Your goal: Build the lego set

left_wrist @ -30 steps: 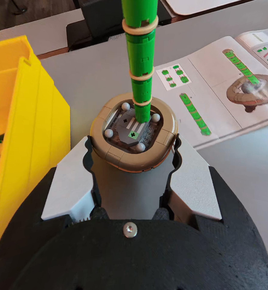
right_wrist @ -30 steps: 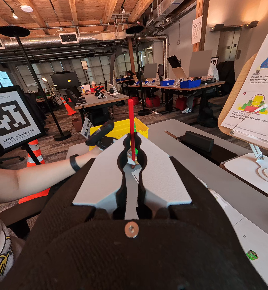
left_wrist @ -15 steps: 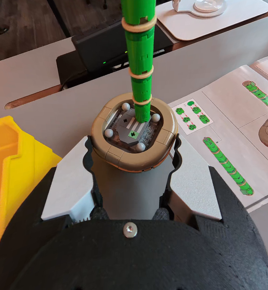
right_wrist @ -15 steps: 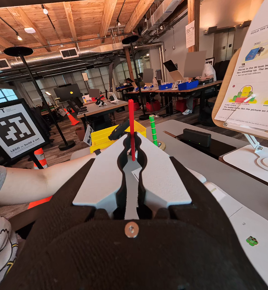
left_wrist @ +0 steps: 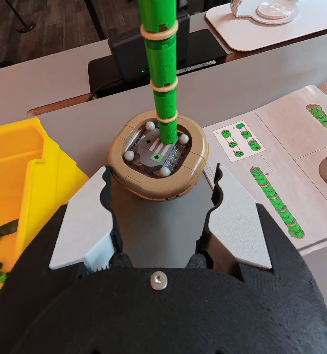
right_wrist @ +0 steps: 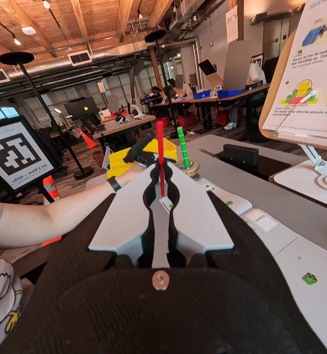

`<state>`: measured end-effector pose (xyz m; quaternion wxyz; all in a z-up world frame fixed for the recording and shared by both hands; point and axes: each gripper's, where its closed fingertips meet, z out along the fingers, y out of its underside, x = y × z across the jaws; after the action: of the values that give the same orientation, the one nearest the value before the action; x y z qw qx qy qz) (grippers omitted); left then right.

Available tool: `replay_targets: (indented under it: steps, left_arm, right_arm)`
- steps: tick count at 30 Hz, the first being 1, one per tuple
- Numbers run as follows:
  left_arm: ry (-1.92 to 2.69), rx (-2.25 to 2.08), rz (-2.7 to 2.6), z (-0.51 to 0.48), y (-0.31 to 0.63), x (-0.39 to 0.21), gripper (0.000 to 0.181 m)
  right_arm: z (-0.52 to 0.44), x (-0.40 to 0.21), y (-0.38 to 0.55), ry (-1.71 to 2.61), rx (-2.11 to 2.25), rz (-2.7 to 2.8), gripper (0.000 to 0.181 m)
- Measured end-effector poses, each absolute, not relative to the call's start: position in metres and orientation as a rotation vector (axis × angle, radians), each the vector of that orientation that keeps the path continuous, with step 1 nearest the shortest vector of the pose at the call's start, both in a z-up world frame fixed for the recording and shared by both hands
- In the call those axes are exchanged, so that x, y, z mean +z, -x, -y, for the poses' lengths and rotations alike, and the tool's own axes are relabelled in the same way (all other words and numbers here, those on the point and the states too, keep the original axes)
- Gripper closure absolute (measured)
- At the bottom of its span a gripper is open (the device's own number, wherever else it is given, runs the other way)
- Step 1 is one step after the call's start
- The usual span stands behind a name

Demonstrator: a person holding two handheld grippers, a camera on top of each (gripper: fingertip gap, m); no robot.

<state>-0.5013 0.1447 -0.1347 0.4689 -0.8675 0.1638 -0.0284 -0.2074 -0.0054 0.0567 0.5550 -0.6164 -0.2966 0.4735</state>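
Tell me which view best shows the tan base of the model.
The left wrist view. The tan base sits close and sharp between the left tool's fingers, with its four grey balls and the green stalk planted inside. The right wrist view shows it only small and far off, partly hidden behind the right tool.

The left tool (left_wrist: 161,170) gripped a tan rounded pot (left_wrist: 158,155) by its sides, its white fingers (left_wrist: 86,216) pressed against the rim. A green stalk (left_wrist: 161,76) with cream rings stood upright in the pot's grey inside, among four pale studs. A yellow bin (left_wrist: 24,172) sat to the left on the grey surface (left_wrist: 72,107), an open instruction booklet (left_wrist: 285,157) to the right.
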Motion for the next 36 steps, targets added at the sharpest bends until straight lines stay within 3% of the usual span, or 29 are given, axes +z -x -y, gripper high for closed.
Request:
replay_targets:
  steps: [9,13,18,36]
  left_arm:
    - [2.146,0.057,-0.287,-0.097,0.495,-0.124,0.077]
    - [1.981,0.027,-0.294,-0.078,0.472,-0.101,0.09]
    - [1.926,-0.038,-0.396,-0.073,0.441,-0.093,0.093]
    - [2.012,-0.233,-0.431,-0.069,0.424,-0.112,0.098]
  right_arm:
    - [0.01,-0.023,0.24,1.663,0.925,0.882,0.177]
    - [0.015,-0.065,0.244,1.772,0.435,1.192,0.177]
    - [0.021,-0.124,0.219,1.846,-0.171,1.603,0.177]
    - [0.054,-0.173,0.231,2.002,0.307,1.785,0.177]
